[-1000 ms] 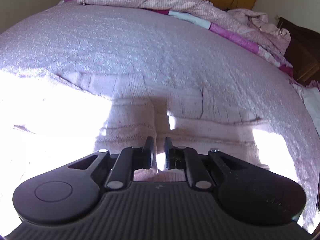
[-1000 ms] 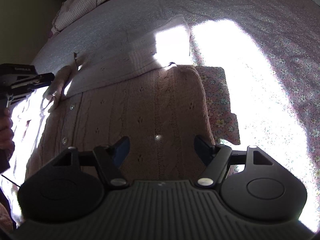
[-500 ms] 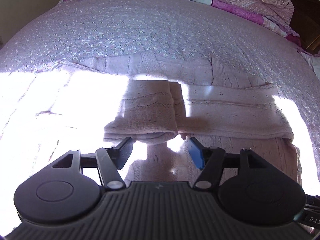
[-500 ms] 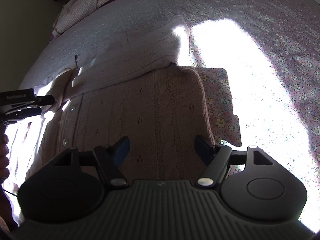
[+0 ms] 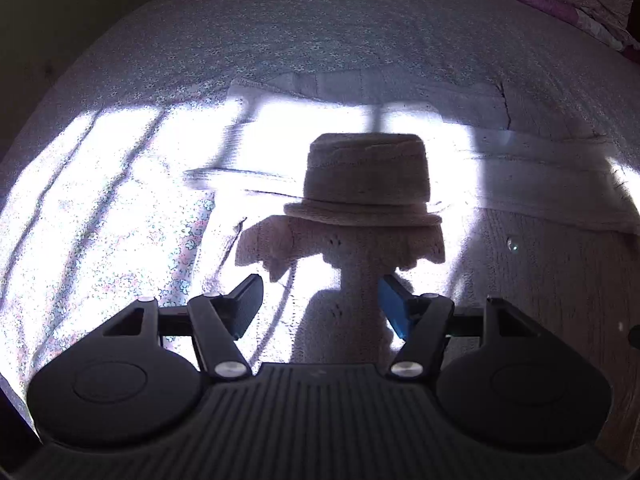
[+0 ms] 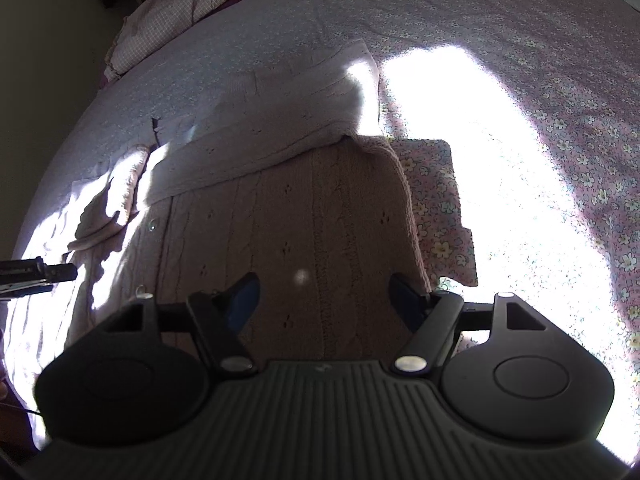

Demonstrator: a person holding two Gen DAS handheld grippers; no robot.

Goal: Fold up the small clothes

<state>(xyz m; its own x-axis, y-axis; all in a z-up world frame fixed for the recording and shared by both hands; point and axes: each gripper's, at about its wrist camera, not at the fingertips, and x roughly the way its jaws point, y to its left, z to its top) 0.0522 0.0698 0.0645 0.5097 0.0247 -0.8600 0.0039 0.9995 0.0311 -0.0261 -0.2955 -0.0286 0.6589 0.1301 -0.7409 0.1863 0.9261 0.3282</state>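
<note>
On the flowered bed (image 6: 500, 32) lies a pink knitted cardigan (image 6: 288, 216), soft, light and floppy, best pinched at a folded edge. Both hand-held grippers, left (image 5: 320, 300) and right (image 6: 324, 294), stand released, grasping nothing.

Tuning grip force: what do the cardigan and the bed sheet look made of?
Cardigan: soft pink knit, probably wool or acrylic; cable ribs, eyelet holes and small shiny buttons show. Bed sheet: thin woven fabric, likely cotton, matte, with a printed floral pattern.

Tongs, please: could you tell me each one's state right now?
Left tongs: open, holding nothing.
Right tongs: open, holding nothing, over the cardigan.
</note>
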